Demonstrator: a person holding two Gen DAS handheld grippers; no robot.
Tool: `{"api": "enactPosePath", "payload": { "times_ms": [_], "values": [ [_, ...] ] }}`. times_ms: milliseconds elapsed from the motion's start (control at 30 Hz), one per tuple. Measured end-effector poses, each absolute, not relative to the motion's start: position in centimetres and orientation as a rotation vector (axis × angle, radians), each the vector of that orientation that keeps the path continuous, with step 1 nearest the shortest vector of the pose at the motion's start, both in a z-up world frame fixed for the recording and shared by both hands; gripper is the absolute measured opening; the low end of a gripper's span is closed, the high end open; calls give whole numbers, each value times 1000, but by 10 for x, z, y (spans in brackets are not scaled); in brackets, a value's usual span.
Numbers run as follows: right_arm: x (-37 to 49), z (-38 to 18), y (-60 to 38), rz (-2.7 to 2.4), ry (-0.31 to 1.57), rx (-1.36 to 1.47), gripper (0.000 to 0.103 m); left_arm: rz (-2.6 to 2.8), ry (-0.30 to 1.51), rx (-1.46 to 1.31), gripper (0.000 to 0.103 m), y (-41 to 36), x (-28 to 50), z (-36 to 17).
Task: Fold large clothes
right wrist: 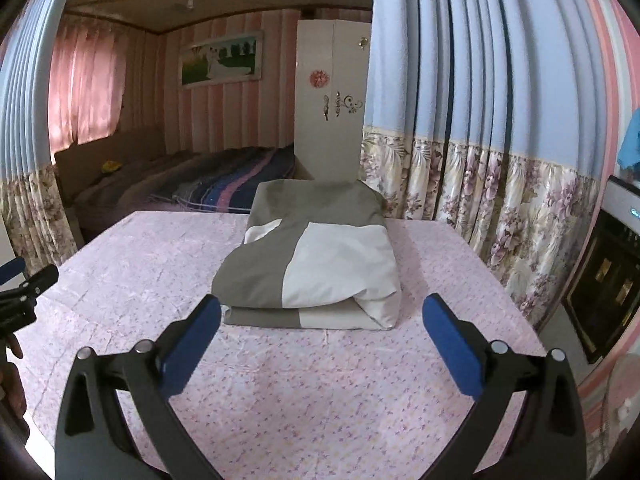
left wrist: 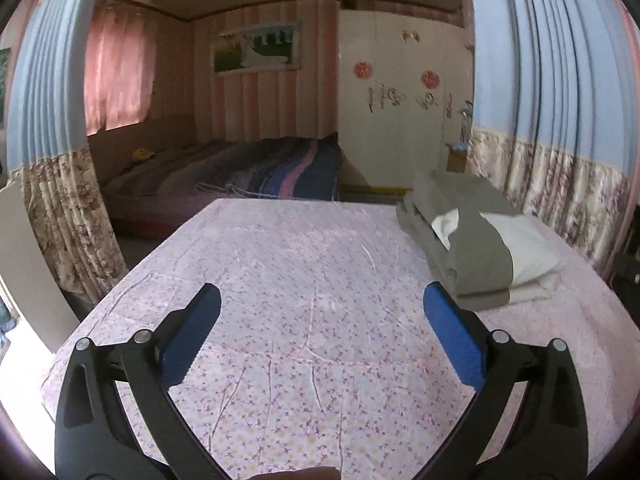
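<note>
Left wrist view: the left hand-held gripper (left wrist: 322,304) gapes wide, holding nothing, above the pink floral desk (left wrist: 280,264); the folded grey-and-white cloth (left wrist: 476,248) lies at the far right. Right wrist view: the right hand-held gripper (right wrist: 322,312) is equally spread and empty, the cloth (right wrist: 316,260) just beyond, its long axis running away from the camera. No legible writing.

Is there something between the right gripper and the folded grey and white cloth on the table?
Nothing visible. The right gripper is open and empty, and only bare flowered tablecloth lies between its fingertips and the folded cloth just ahead. The left gripper, also open, hangs off to the left, clear of that path.
</note>
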State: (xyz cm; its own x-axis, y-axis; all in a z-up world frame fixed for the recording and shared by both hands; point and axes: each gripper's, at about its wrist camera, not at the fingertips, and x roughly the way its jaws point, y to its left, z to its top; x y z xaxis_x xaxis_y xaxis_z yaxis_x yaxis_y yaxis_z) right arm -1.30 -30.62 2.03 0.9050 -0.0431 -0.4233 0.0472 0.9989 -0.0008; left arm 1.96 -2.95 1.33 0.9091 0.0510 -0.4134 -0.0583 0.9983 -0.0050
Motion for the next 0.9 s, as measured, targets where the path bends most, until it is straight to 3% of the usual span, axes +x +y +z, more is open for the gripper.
{"api": "enactPosePath", "payload": {
  "times_ms": [900],
  "values": [
    [1, -3, -309, -30, 465, 10, 101, 41, 444, -49, 100, -28, 31, -1]
  ]
}}
